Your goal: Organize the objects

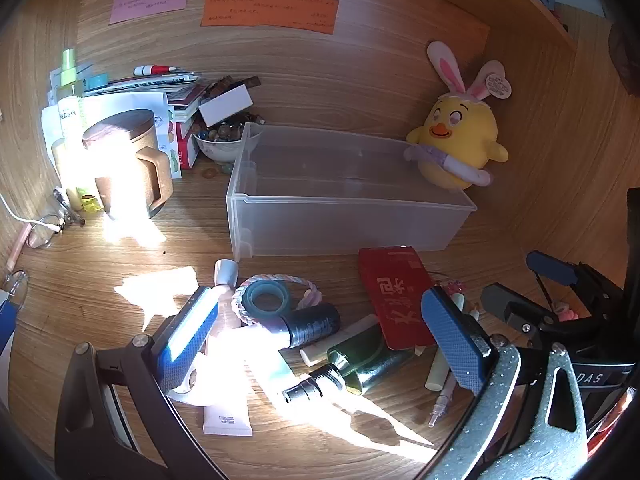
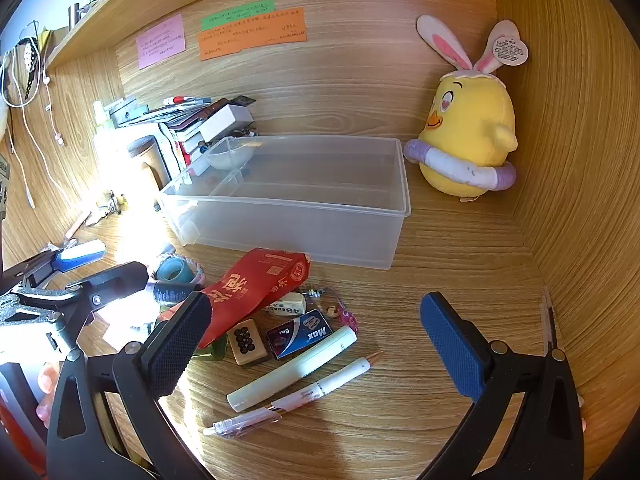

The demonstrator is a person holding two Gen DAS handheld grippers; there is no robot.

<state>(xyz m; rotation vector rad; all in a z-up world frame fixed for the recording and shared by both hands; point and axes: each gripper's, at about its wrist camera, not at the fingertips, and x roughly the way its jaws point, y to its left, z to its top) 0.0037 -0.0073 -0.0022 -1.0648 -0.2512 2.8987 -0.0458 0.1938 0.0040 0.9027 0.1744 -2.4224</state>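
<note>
A clear plastic bin (image 1: 348, 216) (image 2: 296, 228) stands empty on the wooden desk. In front of it lies a pile: a red packet (image 1: 394, 296) (image 2: 256, 284), a teal tape roll (image 1: 267, 300) (image 2: 173, 270), a dark bottle (image 1: 312, 325), a green pump bottle (image 1: 360, 364), a white tube (image 1: 225, 408), a white pen (image 2: 320, 388), a pale marker (image 2: 294, 370), a staple box (image 2: 300, 334), a mahjong tile (image 2: 246, 340) and an eraser (image 2: 286, 306). My left gripper (image 1: 320, 344) is open above the bottles. My right gripper (image 2: 316, 344) is open above the staple box and pens.
A yellow plush chick (image 1: 460, 140) (image 2: 468, 136) sits at the back right against the wall. At the back left stand a lidded brown mug (image 1: 124, 160), a bowl of beads (image 1: 220, 140), stacked books (image 1: 168, 88) and bottles. Sticky notes (image 1: 268, 10) hang on the back wall.
</note>
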